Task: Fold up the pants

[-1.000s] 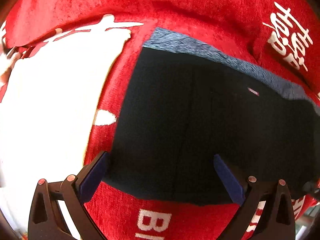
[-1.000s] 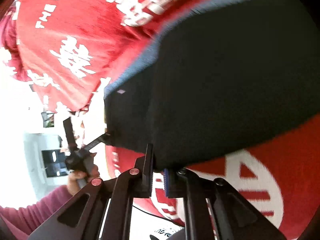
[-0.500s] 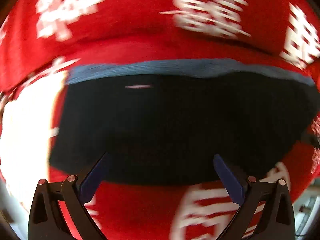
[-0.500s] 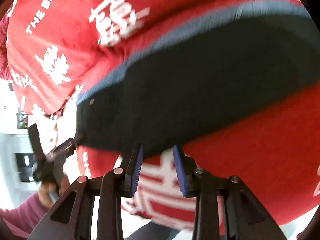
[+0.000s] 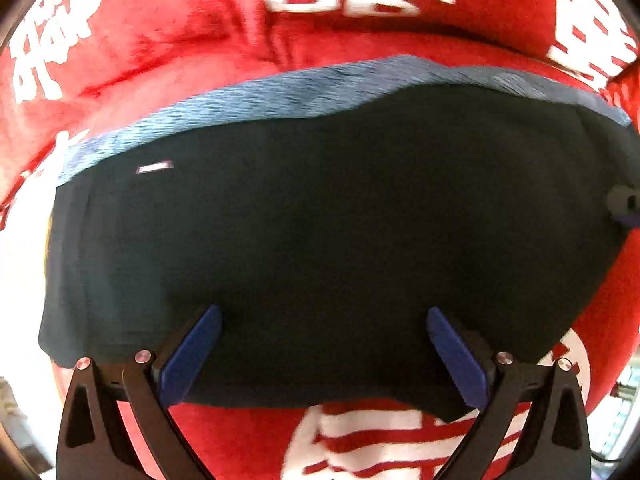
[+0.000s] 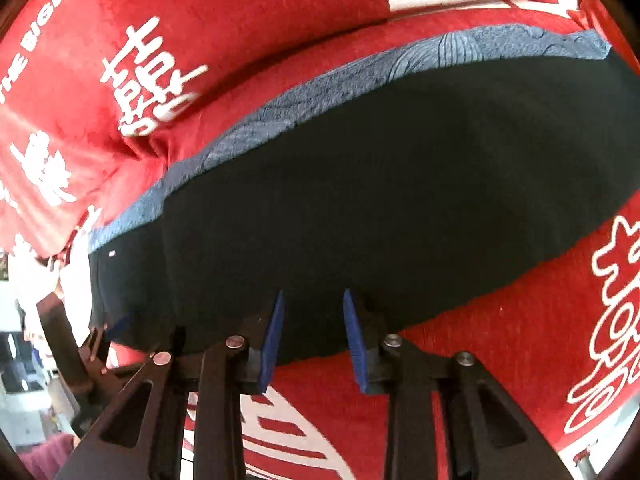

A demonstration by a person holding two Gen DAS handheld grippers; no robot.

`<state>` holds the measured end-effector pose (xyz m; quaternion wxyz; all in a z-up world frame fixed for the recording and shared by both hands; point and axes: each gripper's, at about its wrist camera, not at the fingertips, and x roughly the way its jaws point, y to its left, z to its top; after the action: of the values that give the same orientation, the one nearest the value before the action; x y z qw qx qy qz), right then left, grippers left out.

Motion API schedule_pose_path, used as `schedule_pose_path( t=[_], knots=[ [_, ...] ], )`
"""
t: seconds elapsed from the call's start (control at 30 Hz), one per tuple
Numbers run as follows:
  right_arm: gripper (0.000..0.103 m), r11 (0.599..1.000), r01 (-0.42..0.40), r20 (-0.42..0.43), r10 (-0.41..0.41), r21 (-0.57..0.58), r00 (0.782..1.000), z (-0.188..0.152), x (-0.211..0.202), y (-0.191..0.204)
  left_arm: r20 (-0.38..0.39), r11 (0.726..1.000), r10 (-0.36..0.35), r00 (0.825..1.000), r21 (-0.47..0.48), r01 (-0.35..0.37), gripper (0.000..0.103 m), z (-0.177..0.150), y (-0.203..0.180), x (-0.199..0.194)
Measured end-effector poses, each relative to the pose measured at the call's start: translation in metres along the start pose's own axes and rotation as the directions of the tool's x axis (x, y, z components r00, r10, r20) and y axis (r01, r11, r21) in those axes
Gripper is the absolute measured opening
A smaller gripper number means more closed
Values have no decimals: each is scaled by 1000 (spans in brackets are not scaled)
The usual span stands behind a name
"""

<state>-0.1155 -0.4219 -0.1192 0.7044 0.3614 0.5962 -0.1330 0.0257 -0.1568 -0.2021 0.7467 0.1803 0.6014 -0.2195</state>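
Note:
The black pants (image 5: 328, 240) lie folded flat on a red cloth, with a blue patterned band (image 5: 304, 92) along their far edge. They also fill the right wrist view (image 6: 392, 184). My left gripper (image 5: 324, 320) is wide open over the near edge of the pants, holding nothing. My right gripper (image 6: 314, 304) is partly open at the pants' near edge, its blue pads (image 6: 273, 336) clear of the cloth. The left gripper also shows at the lower left of the right wrist view (image 6: 112, 332).
The red cloth (image 6: 248, 12) with white lettering covers the whole surface and lies rumpled beyond the pants. A bright room shows past the cloth's left edge (image 6: 24, 360). A pink sleeve (image 6: 44, 456) is at the lower left.
My right gripper was shut on the pants' edge, then let go and opened. My left gripper swung round and moved in over the pants. The pants now lie flat.

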Motion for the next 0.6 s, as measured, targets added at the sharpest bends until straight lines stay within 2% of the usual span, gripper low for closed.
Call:
schedule_pose_path(
  t=[0.1, 0.2, 0.27, 0.33, 0.37, 0.43, 0.53, 0.6],
  knots=[
    [35, 989, -98, -17, 97, -111, 995, 16, 2, 37, 73, 996, 32, 997, -89, -25, 103, 6, 35, -19],
    [37, 952, -190, -68, 179, -239, 981, 31, 17, 91, 133, 978, 111, 985, -189, -85, 103, 12, 80, -33],
    [37, 919, -243, -119, 216, -310, 969, 42, 37, 138, 129, 963, 162, 978, -236, -128, 103, 15, 110, -29],
    [37, 893, -270, -153, 229, -361, 961, 48, 59, 181, 60, 941, 197, 979, -291, -172, 103, 10, 144, -15],
    [37, 877, -286, -172, 236, -387, 956, 52, 72, 206, 24, 932, 177, 984, -326, -159, 103, 5, 161, -6],
    [37, 848, -319, -204, 254, -424, 946, 56, 91, 242, 36, 920, 90, 995, -386, -69, 103, -13, 175, -1],
    [37, 792, -350, -262, 247, -500, 933, 62, 124, 296, 70, 928, 108, 992, -365, -75, 103, -25, 177, 1],
    [37, 764, -339, -282, 213, -548, 936, 65, 145, 322, 94, 928, 115, 989, -366, -73, 103, -32, 178, 0]
  ],
)
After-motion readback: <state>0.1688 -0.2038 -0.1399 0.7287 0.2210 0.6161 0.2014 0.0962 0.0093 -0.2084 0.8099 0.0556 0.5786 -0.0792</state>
